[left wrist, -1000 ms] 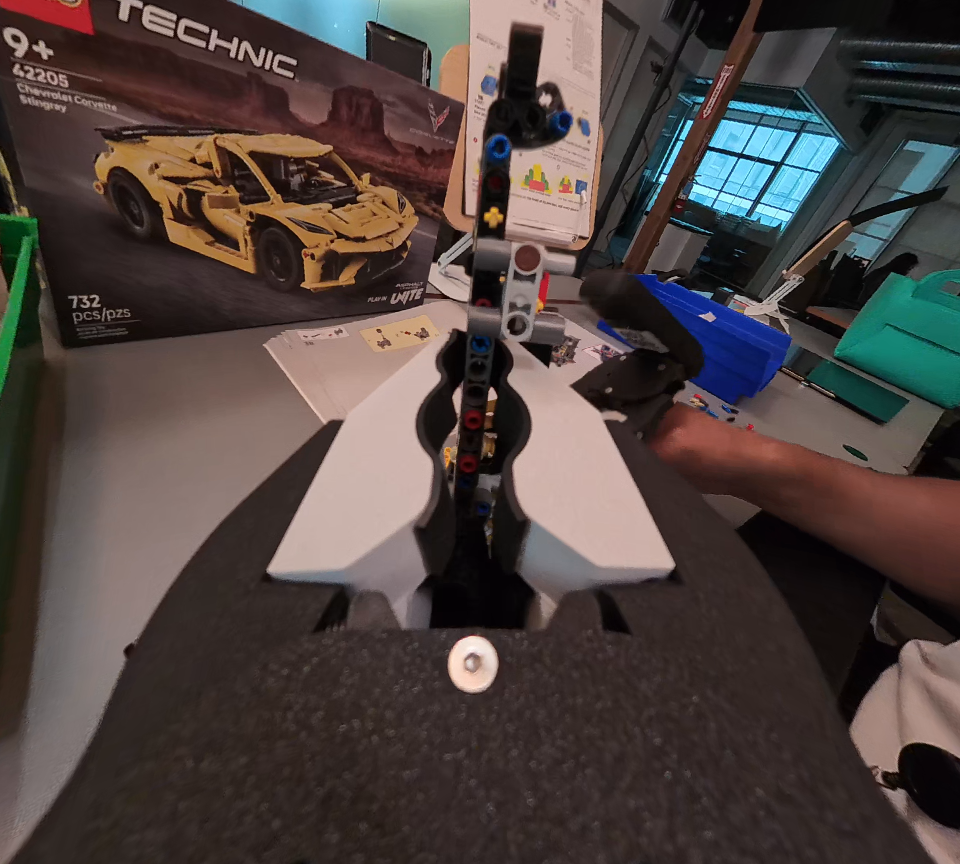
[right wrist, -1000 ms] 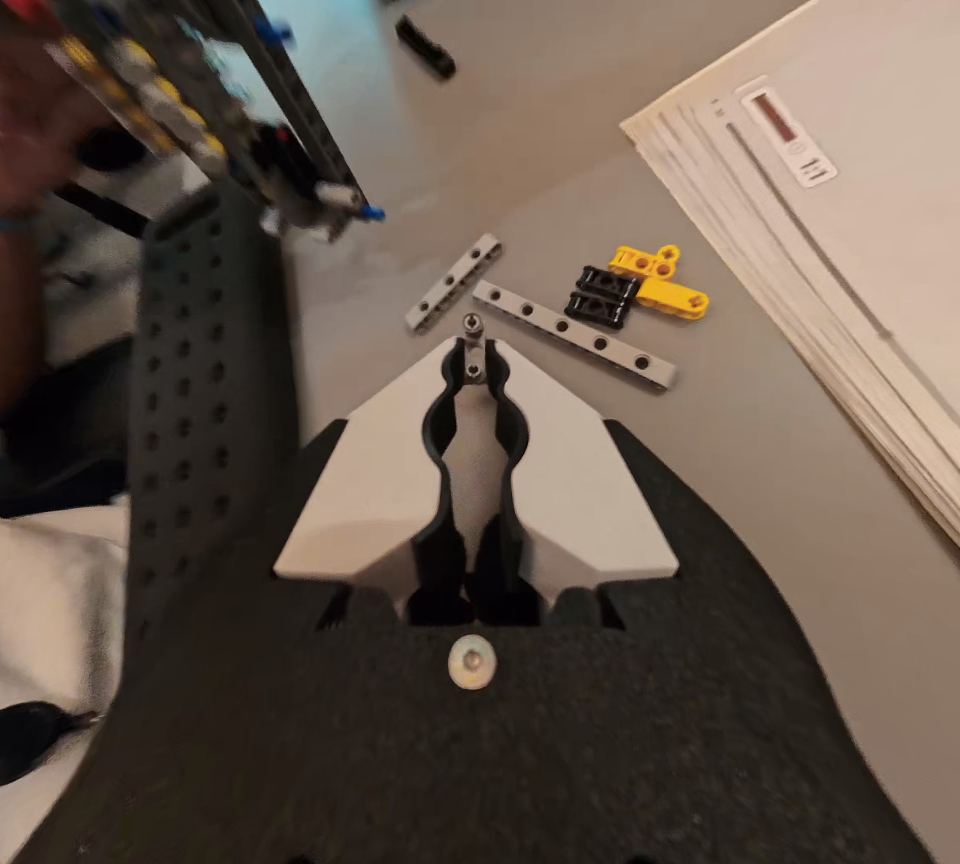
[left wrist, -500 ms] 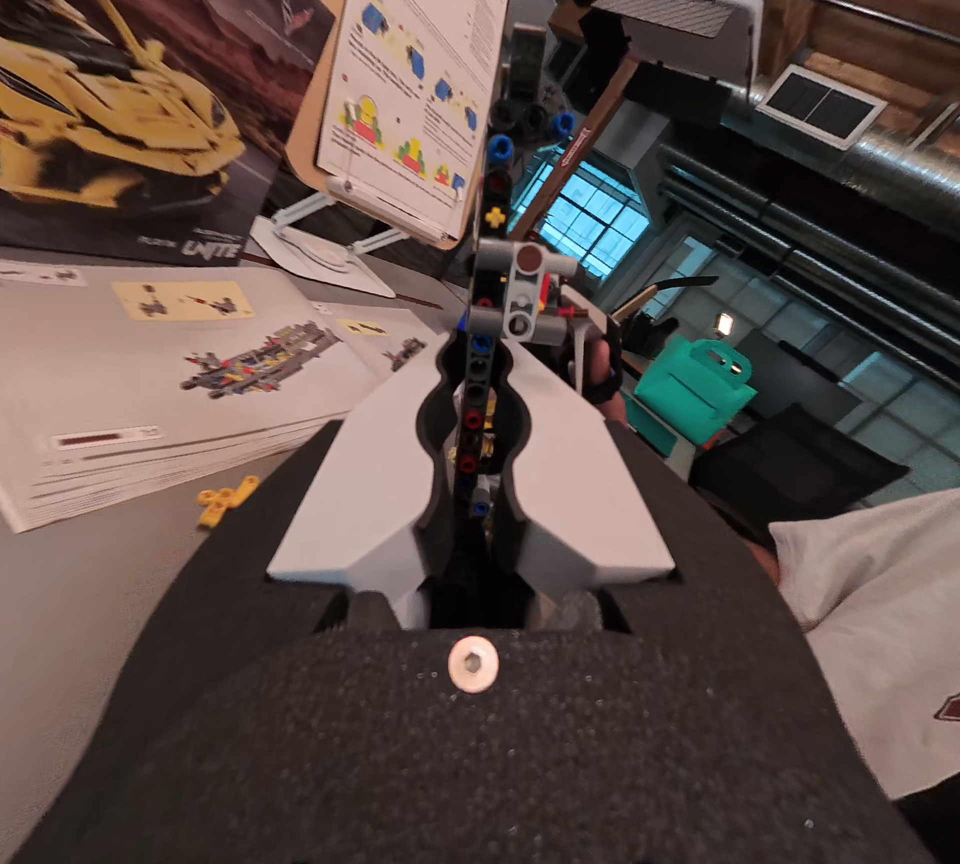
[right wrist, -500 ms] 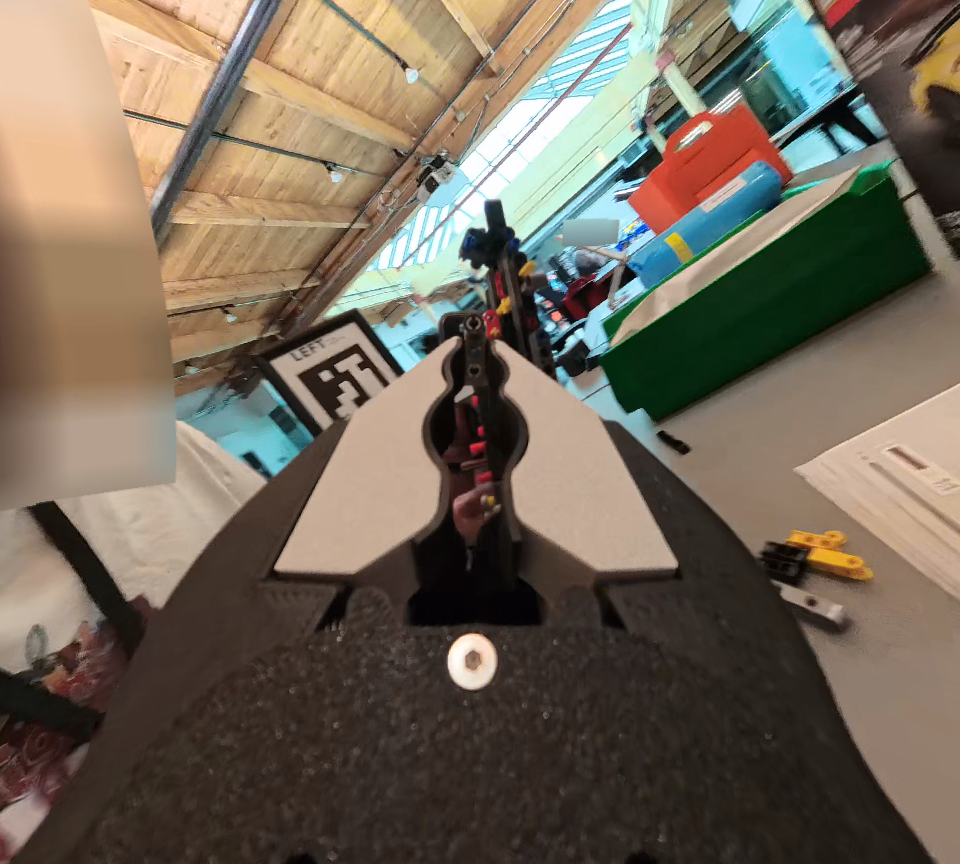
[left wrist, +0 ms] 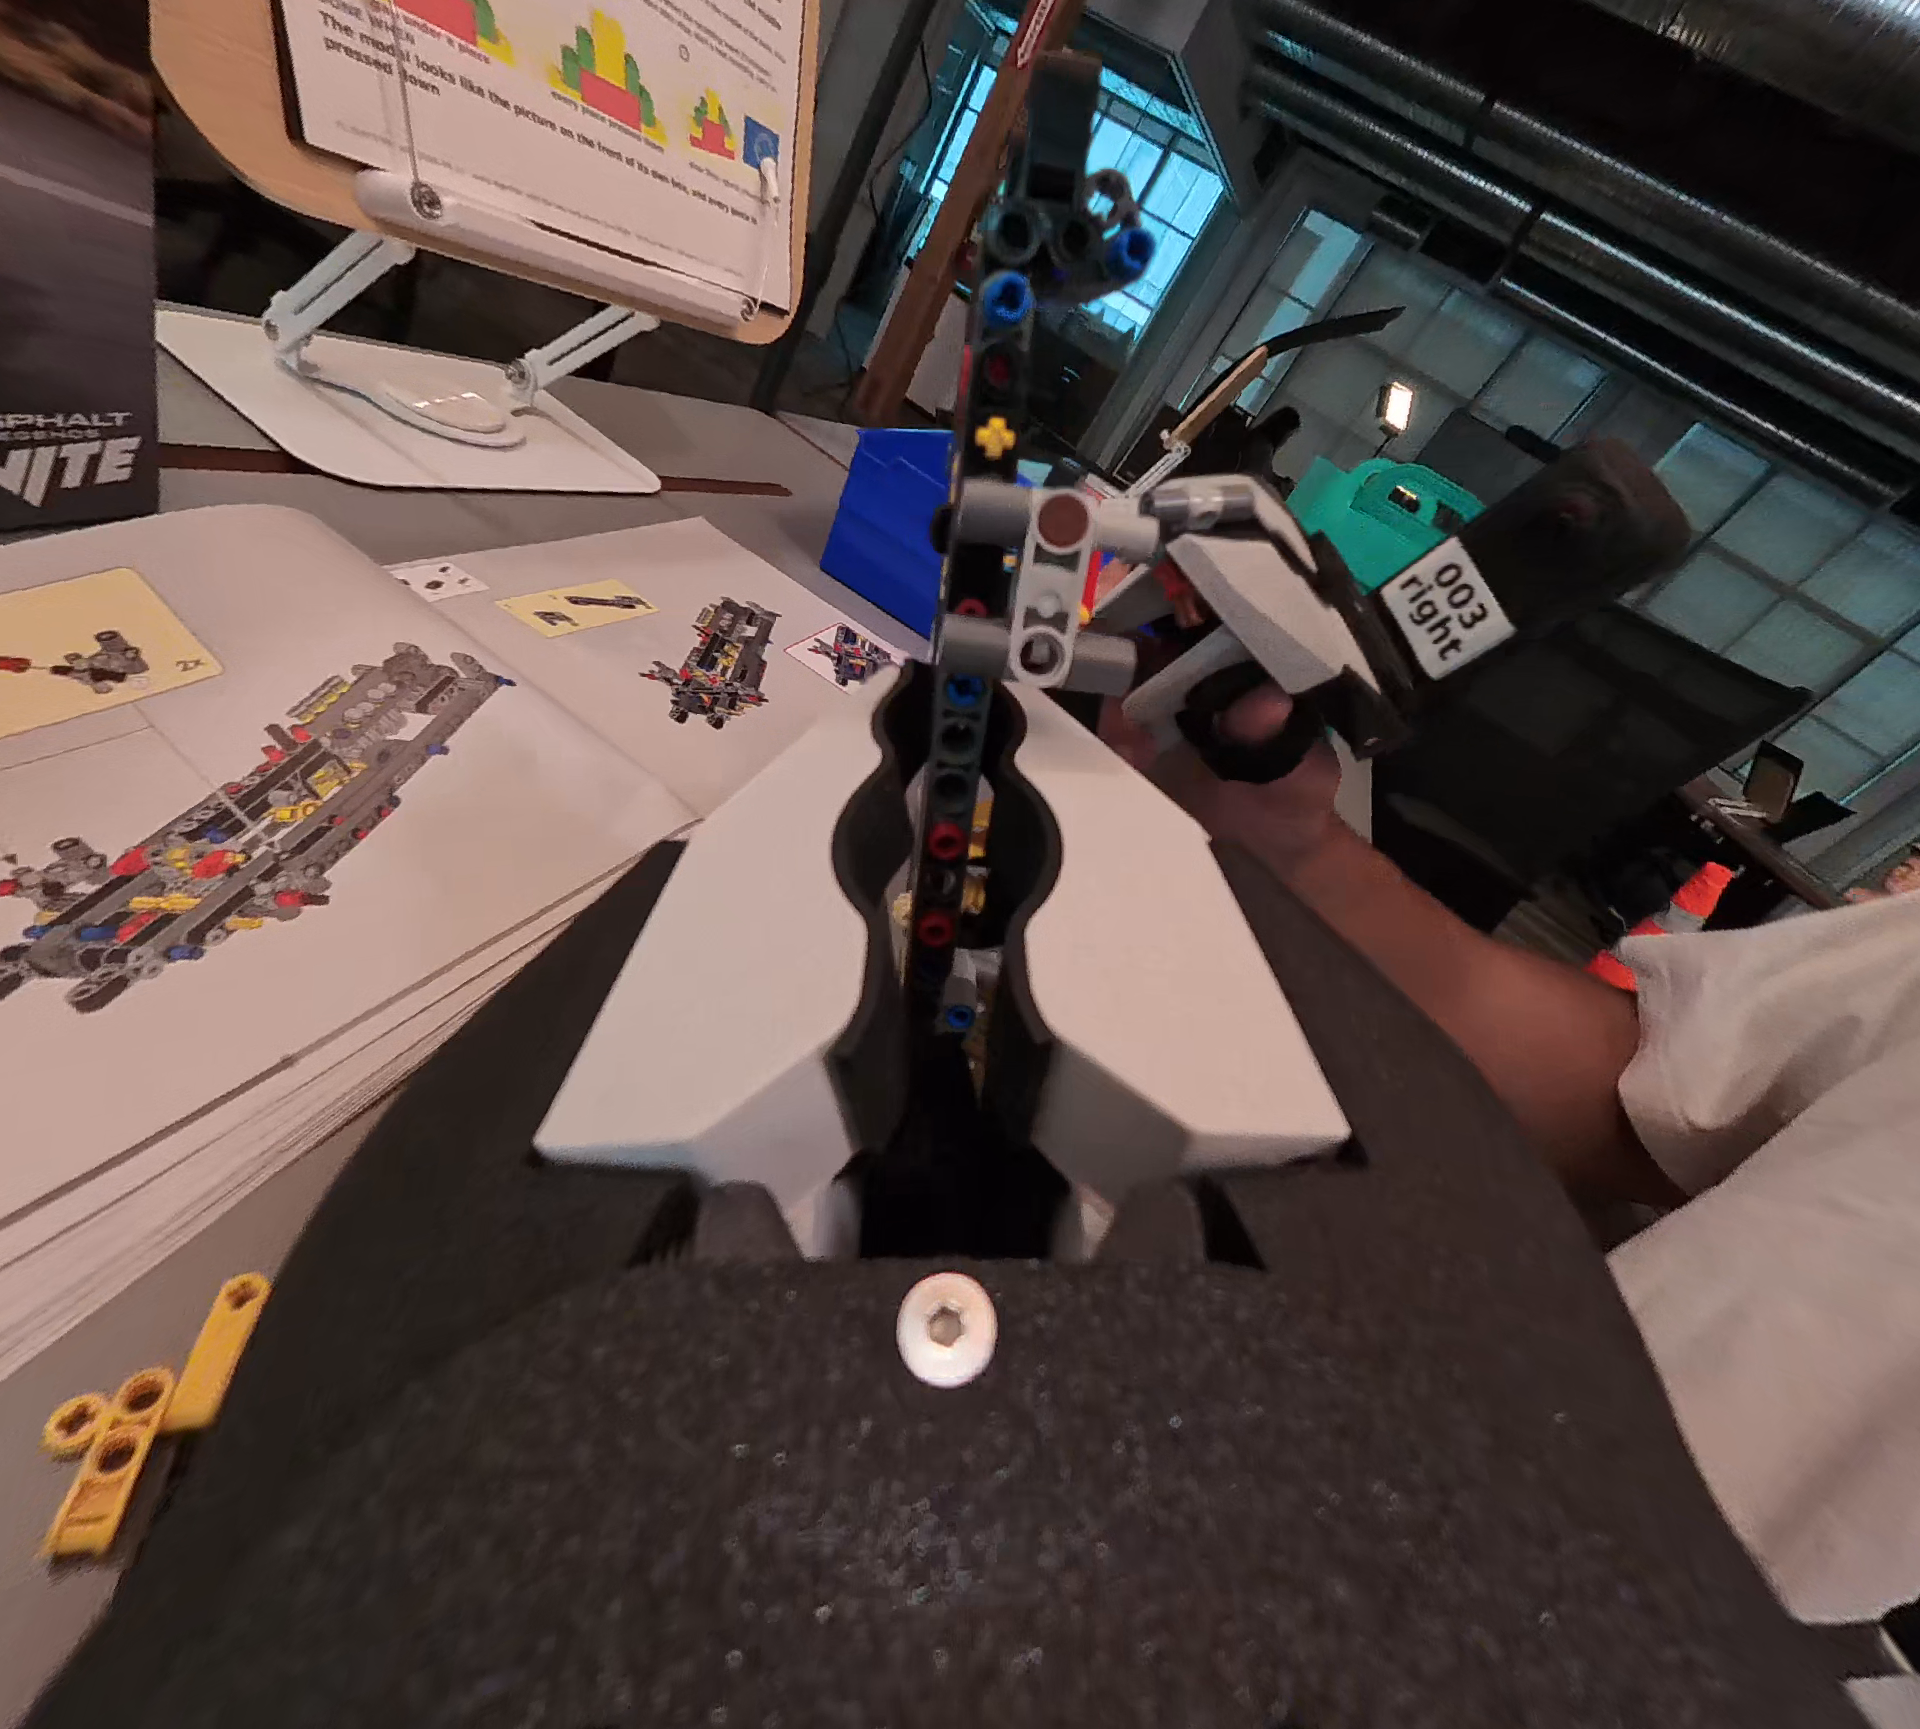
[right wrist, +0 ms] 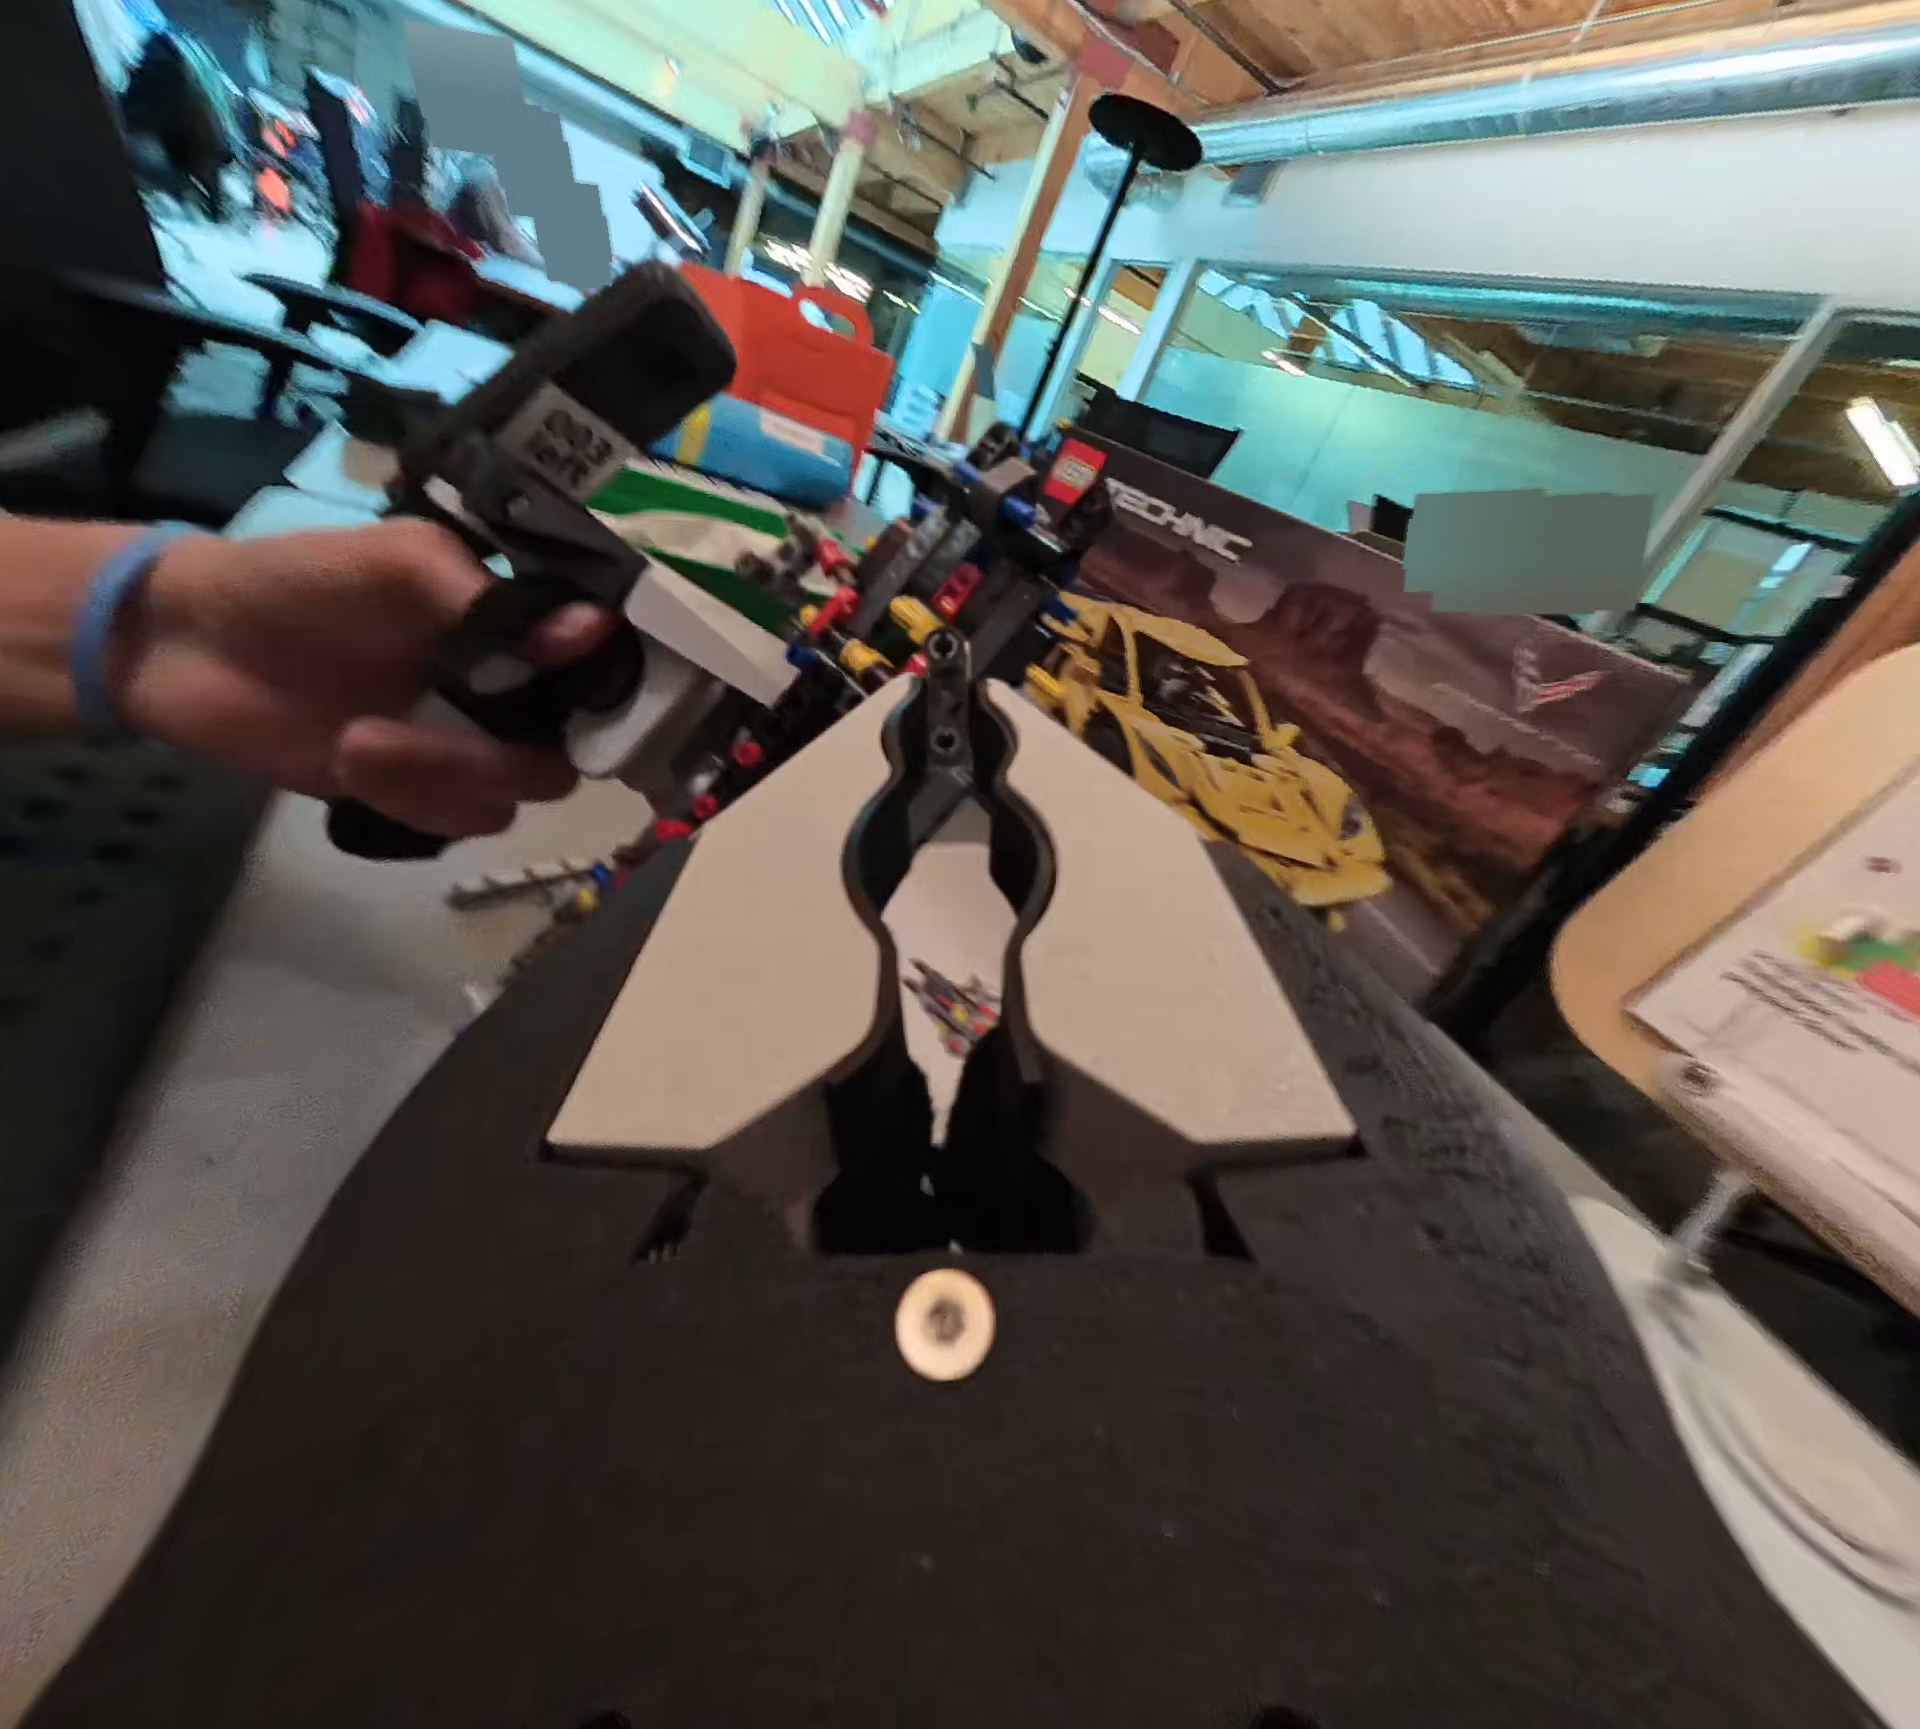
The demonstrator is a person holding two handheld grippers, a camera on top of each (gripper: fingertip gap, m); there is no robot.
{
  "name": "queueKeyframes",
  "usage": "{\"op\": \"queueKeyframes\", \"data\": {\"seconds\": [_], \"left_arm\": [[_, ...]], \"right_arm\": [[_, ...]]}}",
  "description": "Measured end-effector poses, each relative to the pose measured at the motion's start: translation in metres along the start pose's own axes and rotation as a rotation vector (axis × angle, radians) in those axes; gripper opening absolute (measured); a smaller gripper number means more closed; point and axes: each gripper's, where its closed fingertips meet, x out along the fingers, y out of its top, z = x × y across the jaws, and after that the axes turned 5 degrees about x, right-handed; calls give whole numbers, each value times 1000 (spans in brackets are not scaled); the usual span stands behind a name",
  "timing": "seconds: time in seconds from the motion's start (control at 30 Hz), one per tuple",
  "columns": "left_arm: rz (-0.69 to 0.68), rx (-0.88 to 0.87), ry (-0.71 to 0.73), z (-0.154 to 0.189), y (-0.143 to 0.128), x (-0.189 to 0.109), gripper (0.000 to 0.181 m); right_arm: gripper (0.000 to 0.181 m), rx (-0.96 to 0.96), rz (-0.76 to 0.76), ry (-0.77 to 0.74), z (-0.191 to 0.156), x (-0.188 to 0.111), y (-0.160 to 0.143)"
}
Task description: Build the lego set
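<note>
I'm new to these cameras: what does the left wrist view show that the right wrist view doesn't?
Only the left wrist view shows the open instruction booklet, the loose yellow pieces and the blue bin. Only the right wrist view shows the yellow car box and the small grey piece in the right hand-held gripper. Both show the chassis build clamped in the left hand-held gripper.

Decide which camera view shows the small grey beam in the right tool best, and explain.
The right wrist view: the small grey beam sits centred, pinched at the right tool tips. In the left wrist view only its end shows at that tool's tip, beside the assembly.
</note>
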Motion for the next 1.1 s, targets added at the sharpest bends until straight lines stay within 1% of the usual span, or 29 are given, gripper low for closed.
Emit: {"op": "queueKeyframes", "data": {"seconds": [0.03,0.07,0.1,0.13,0.17,0.23,0.27,0.3,0.37,0.4,0.5,0.6,0.7,0.8,0.83,0.9,0.97,1.03,1.1], "left_arm": [[-10,4,2,-1,-2,3,7],[-22,10,7,-2,-5,5,7],[-32,21,15,-3,-7,6,7],[-38,35,27,-5,-8,7,7],[-42,49,38,-6,-9,6,6],[-43,69,50,-9,-9,4,6],[-42,76,46,-10,-9,4,6],[-34,85,41,-11,-8,3,6],[-17,100,35,-15,-5,2,7],[-10,103,28,-15,-5,1,7],[21,99,-9,-13,-7,1,7],[44,90,-47,-7,-9,-1,7],[79,106,-71,0,-5,-4,7],[95,91,-77,-1,-5,-7,7],[95,88,-79,-2,-5,-8,7],[99,89,-66,-5,-4,-10,7],[101,86,-63,-6,-4,-10,7],[93,81,-72,-5,-6,-9,6],[85,82,-78,-4,-8,-7,6]], "right_arm": [[6,-27,-37,-35,5,-4,-7],[6,-11,-104,-48,6,-8,-18],[6,35,-213,-34,3,-12,-33],[6,75,-335,17,-5,-16,-49],[6,76,-455,103,-19,-24,-64],[6,73,-728,336,-53,-54,-100],[6,83,-844,404,-62,-71,-116],[6,83,-903,441,-66,-82,-126],[6,133,-888,614,-92,-97,-128],[6,152,-900,673,-99,-104,-131],[6,143,-1018,761,-104,-120,-151],[6,157,-1057,814,-108,-126,-155],[9,145,-1069,793,-105,-127,-156],[20,199,-1053,720,-104,-128,-148],[26,224,-1054,666,-102,-130,-145],[31,289,-1068,511,-93,-134,-141],[25,408,-1070,311,-85,-138,-139],[32,571,-1044,187,-92,-141,-136],[33,658,-1060,68,-98,-145,-143]]}}
